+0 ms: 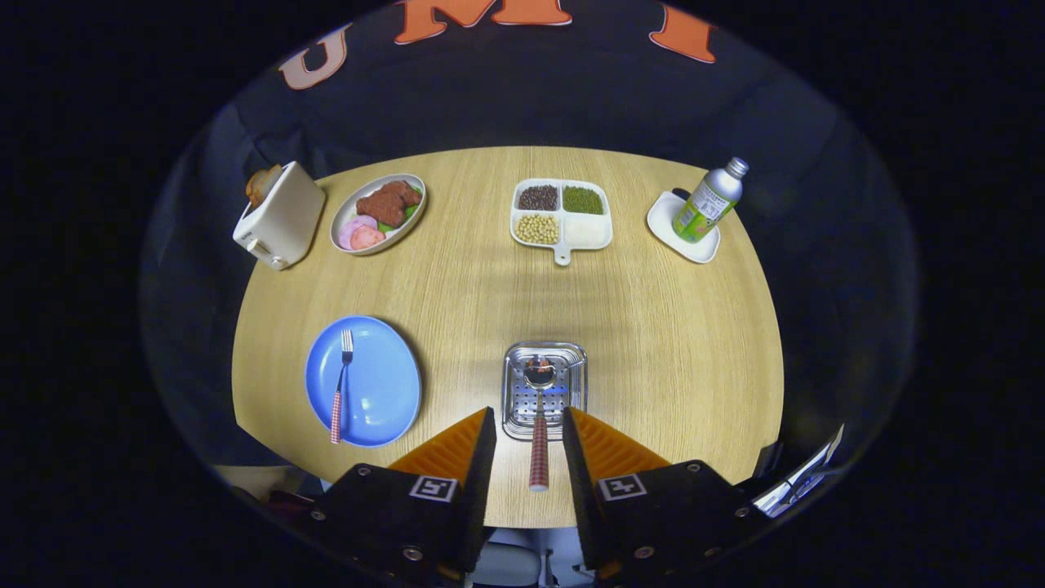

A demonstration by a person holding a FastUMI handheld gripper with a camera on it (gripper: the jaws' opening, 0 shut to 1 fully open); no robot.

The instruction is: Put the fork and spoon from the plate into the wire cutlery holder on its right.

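Round wooden table (653, 327), dark cloth wall (571, 90)

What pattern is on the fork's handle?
Red-and-white check on the fork, clearest in the gripper view.

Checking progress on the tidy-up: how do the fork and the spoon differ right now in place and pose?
The fork lies flat on the blue plate, untouched; the spoon has its bowl in the wire cutlery holder, right of the plate. The fork is away from the gripper; the spoon's handle runs back between its open fingers, neither visibly pressing. Both have red checked handles.
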